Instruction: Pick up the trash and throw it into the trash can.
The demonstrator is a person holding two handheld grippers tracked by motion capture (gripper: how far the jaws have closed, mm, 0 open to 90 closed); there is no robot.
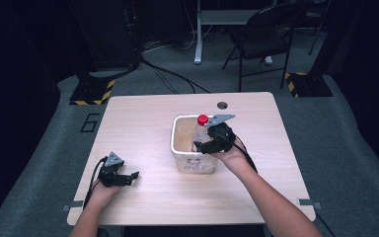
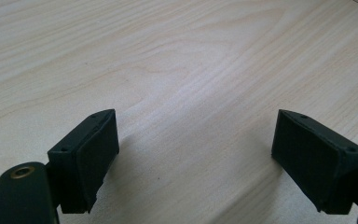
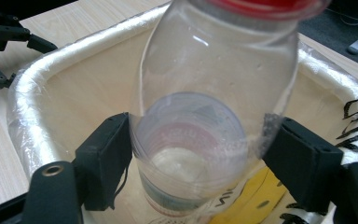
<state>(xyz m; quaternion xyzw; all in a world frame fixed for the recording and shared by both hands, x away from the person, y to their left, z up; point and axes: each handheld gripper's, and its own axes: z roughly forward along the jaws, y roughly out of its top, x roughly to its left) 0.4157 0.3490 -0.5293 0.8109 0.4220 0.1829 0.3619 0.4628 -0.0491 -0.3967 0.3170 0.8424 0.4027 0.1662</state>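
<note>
A clear plastic bottle [image 1: 201, 132] with a red cap [image 1: 203, 119] hangs upright over a white bin [image 1: 177, 148] at the table's middle. My right gripper [image 1: 208, 145] is shut on the bottle's lower body. In the right gripper view both pads press the bottle [image 3: 214, 88], with the bin's wrapped rim [image 3: 28, 88] below and around it. My left gripper [image 1: 128, 177] rests low at the table's front left. Its fingers [image 2: 93, 154] stand wide apart over bare wood, open with nothing between them.
The light wooden table [image 1: 143, 118] has a round cable hole [image 1: 222, 105] near its far edge. Beyond it stand a black chair [image 1: 264, 39], a desk leg and floor cables. The left gripper [image 3: 0, 42] shows far off past the bin.
</note>
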